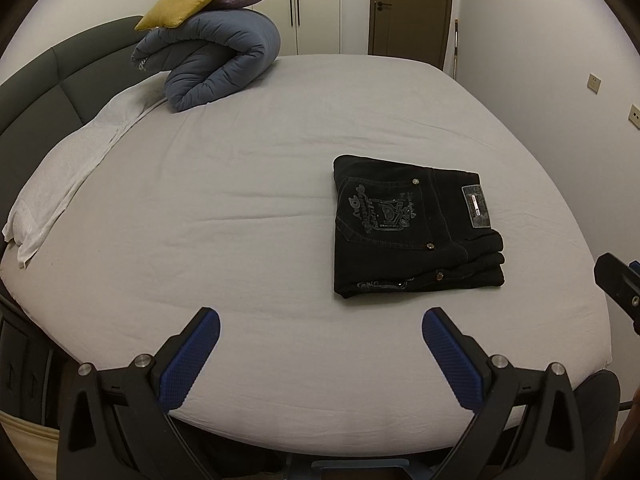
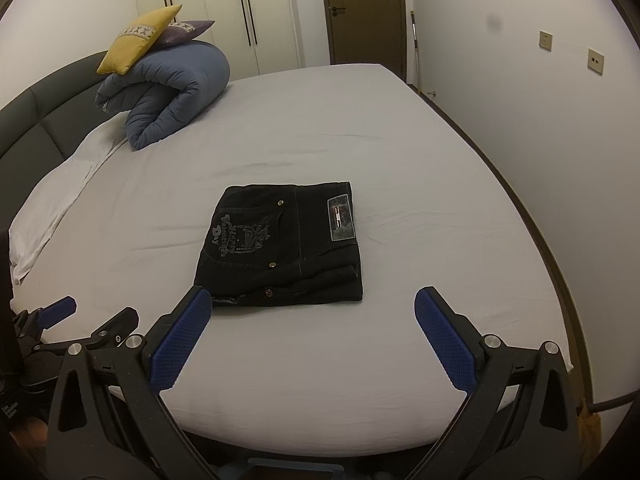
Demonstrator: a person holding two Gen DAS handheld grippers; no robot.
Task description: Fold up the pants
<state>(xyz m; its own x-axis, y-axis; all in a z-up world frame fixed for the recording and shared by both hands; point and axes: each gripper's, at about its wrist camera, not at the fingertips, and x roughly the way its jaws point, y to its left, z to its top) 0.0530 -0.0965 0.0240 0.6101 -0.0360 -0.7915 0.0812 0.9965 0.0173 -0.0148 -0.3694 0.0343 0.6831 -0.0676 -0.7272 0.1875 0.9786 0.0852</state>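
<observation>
Grey bed sheet [image 1: 240, 200] lies bare under the left gripper [image 1: 320, 330], fingers spread and empty; the black pants [image 1: 412, 228] sit right of it as a compact folded stack, the right gripper [image 2: 312, 308] spread just short of them; folding looks finished, so only withdrawing seems left

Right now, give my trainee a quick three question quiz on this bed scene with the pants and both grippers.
1. True or false: the black pants lie folded on the bed sheet.
2. What rests on top of the rolled blue duvet? A) a yellow cushion B) a towel C) a book
3. Fill in: the left gripper and the right gripper are both ____.

Key: 1 true; 2 A, the yellow cushion; 3 open, holding nothing.
</observation>
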